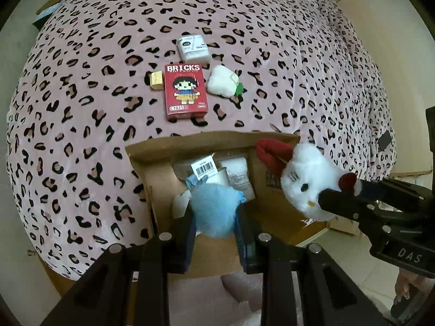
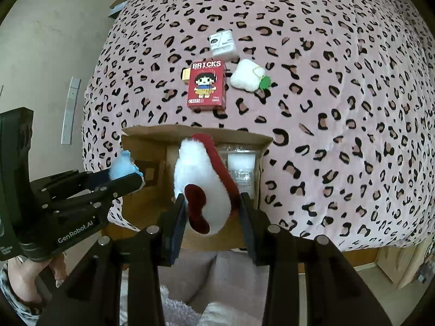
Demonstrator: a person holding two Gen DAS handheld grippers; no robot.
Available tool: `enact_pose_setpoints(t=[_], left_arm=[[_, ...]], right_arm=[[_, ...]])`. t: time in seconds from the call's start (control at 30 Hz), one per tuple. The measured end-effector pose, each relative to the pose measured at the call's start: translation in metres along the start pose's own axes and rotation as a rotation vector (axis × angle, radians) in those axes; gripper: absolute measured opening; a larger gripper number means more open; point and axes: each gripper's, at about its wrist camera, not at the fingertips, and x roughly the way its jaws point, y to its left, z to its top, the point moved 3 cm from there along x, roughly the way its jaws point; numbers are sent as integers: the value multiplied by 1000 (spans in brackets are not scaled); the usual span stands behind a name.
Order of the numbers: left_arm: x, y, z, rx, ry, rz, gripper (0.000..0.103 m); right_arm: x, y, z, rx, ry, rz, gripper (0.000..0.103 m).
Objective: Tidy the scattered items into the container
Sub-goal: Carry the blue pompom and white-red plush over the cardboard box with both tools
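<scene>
The left gripper [image 1: 216, 233] fingers clench a blue plush [image 1: 214, 212]; the right gripper [image 2: 212, 217] fingers clench a white cat plush [image 2: 201, 179]. Both hang over the cardboard box [image 1: 190, 142]. Beyond the fingers, a bricks box [image 1: 185, 91], wooden block [image 1: 157, 80], white pouch [image 1: 193, 47] and radish plush [image 1: 223, 81] lie on the bed [image 1: 81, 108].

I'm in a home bedroom: a bed [image 1: 81, 108] under a pink leopard-print blanket fills my view, with pale walls [image 2: 40, 40] beside it and tiled floor [image 1: 339, 247] at its near edge.

An open cardboard box [image 1: 152, 160] sits on the bed's near edge; a fluffy blue plush [image 1: 214, 212] and a white cat plush [image 1: 307, 182] hang above it; the red BRICKS box [image 1: 185, 92], a white packet [image 1: 193, 47], a wooden block [image 1: 157, 81] and a white radish plush [image 1: 223, 82] lie beyond.
</scene>
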Motion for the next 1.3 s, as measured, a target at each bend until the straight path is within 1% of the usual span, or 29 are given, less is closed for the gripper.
enact_pose_setpoints(t=[0.23,0.5,0.9,1.3], left_arm=[[5,-8,-15,47,20,14,26],[7,-7,-23,57,34,25,26],[9,1,-23,51,48,29,26],[11,2,-17,67,58,27,26]], right_arm=[[2,2,-10,3,11,6,38],[4,3,-16,7,21,15,38],[12,6,-27,11,55,18,38],[15,10,-19,-8,61,7,39]])
